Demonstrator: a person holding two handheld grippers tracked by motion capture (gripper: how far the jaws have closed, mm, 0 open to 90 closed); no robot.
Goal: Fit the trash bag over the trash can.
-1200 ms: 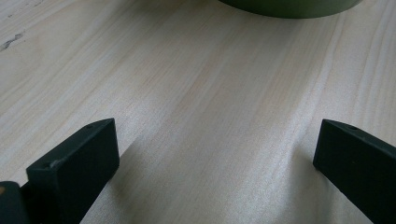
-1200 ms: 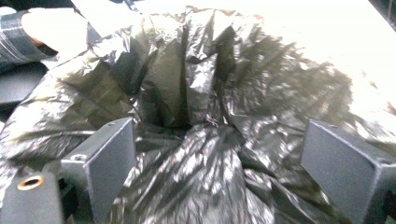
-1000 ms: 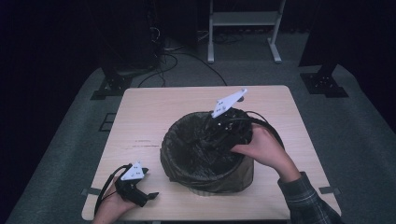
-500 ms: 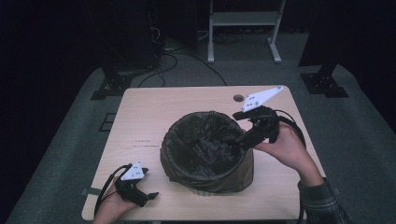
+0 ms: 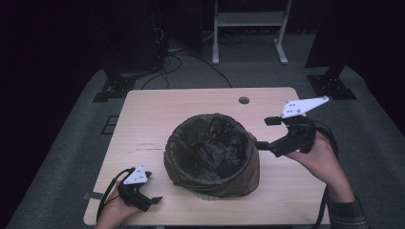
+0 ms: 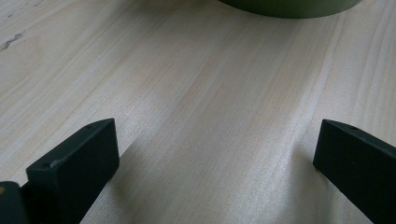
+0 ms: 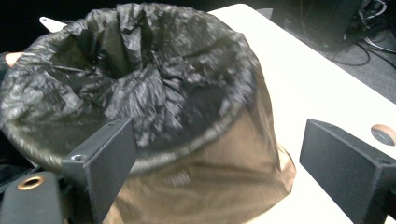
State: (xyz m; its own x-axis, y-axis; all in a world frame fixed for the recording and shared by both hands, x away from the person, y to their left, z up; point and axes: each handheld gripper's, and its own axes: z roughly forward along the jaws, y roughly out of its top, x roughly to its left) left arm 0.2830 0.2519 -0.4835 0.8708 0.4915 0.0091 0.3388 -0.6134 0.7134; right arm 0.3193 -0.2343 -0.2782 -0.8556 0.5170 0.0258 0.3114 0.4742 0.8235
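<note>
Since a moment ago, the right tool (image 5: 269, 134) has drawn back off the bin (image 5: 211, 155) and hangs just beside its rim, jaws spread wide. Near the front-left desk (image 5: 157, 109) corner, the left tool (image 5: 152, 191) rests open, bin standing mid-desk.

Dim studio room, carpeted floor, one lit table.
Table (image 5: 157, 119): pale wood-grain top, rounded corners, round cable hole (image 5: 244, 100) near far edge. Floor: grey carpet (image 5: 67, 157). Behind: white metal stand (image 5: 248, 28), black cables (image 5: 181, 57) on carpet, black stand feet (image 5: 116, 87) and (image 5: 333, 82). Background dark, walls indistinct.
</note>
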